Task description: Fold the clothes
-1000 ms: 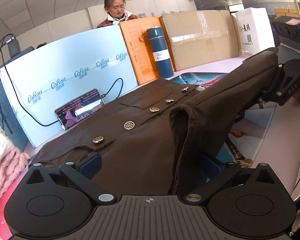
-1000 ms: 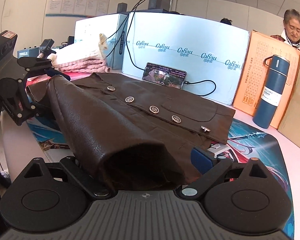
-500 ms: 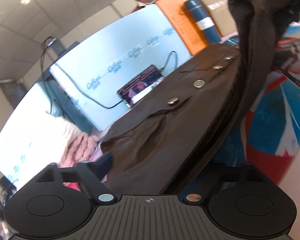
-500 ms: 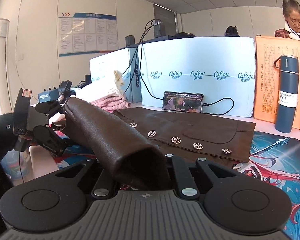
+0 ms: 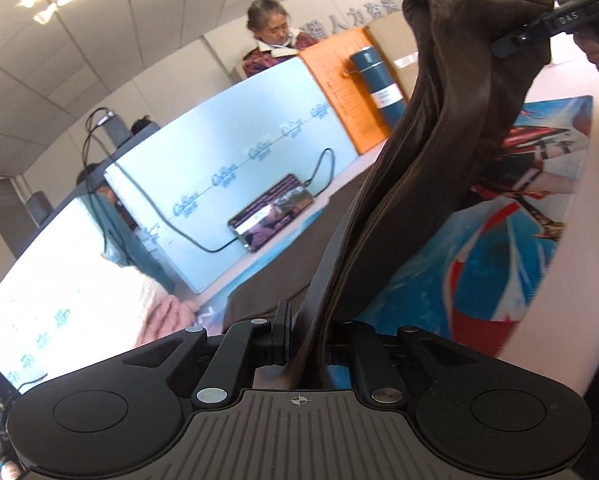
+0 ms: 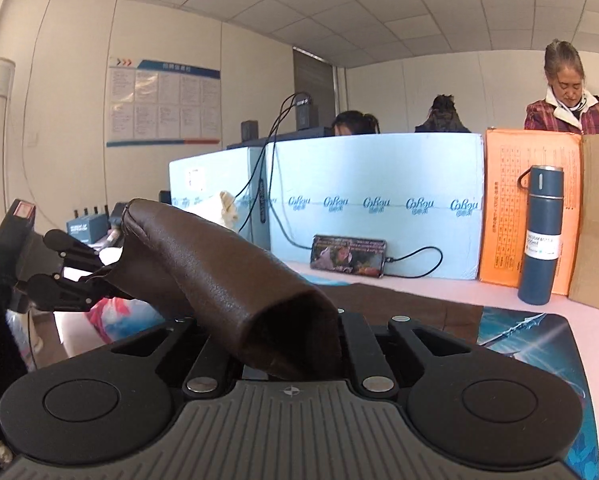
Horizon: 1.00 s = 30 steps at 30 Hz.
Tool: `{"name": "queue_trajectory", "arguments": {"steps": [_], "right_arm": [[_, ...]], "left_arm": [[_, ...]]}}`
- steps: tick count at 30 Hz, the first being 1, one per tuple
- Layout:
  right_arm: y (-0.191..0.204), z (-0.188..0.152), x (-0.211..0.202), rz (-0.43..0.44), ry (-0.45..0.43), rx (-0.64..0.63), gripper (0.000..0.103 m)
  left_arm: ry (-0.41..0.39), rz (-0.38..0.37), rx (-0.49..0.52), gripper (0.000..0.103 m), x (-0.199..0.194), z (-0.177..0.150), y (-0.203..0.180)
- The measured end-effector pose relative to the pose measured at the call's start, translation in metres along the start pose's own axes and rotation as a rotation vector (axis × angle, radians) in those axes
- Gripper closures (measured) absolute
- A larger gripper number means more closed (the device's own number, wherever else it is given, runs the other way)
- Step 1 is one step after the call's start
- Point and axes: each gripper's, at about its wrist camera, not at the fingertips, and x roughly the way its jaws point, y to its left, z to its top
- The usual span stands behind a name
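A brown leather-look jacket (image 5: 439, 152) is lifted off the table and stretched between both grippers. My left gripper (image 5: 305, 340) is shut on its lower edge. From there the cloth rises to the top right, where my right gripper (image 5: 511, 40) pinches it. In the right wrist view the folded brown jacket (image 6: 219, 272) runs as a thick roll from my shut right gripper (image 6: 299, 340) leftward to my left gripper (image 6: 103, 276). Part of the jacket still lies flat on the table (image 6: 399, 308). The buttons are hidden.
A phone (image 6: 347, 256) on a cable leans against the light blue foam panel (image 6: 379, 184). A blue flask (image 6: 539, 236) stands by an orange board (image 6: 507, 208) and cardboard. A printed mat (image 5: 499, 248) covers the table. Pink knitwear (image 5: 159, 312) lies left. A person (image 6: 563, 96) stands behind.
Both grippers have risen with the jacket's edge. The cloth has come up off the table, and the buttoned front has dropped out of sight. The left view has tilted upward.
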Motion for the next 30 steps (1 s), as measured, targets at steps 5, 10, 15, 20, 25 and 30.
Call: {"name": "queue_trajectory", "arguments": {"steps": [5,10,15,20,25,30], "right_arm": [[-0.011,0.005,0.013,-0.014,-0.036,0.024,0.095],[-0.022,0.019,0.037,-0.054,-0.058,0.033,0.095],[-0.039,0.026,0.076,-0.115,-0.061,0.092,0.095],[-0.056,0.025,0.115,-0.18,-0.015,0.13,0.095],[-0.079,0.024,0.15,-0.219,0.052,0.206,0.094],[-0.106,0.021,0.183,-0.228,0.156,0.303,0.094]], "left_arm": [[-0.027,0.056,-0.085,0.085,0.007,-0.007,0.026],[-0.133,0.029,-0.212,0.085,0.016,-0.004,0.059],[-0.113,0.048,-0.296,0.085,0.05,0.0,0.071],[-0.075,0.024,-0.439,0.085,0.083,0.002,0.089],[0.022,-0.028,-0.619,0.085,0.126,0.007,0.111],[0.076,-0.034,-0.673,0.083,0.155,0.011,0.123]]}}
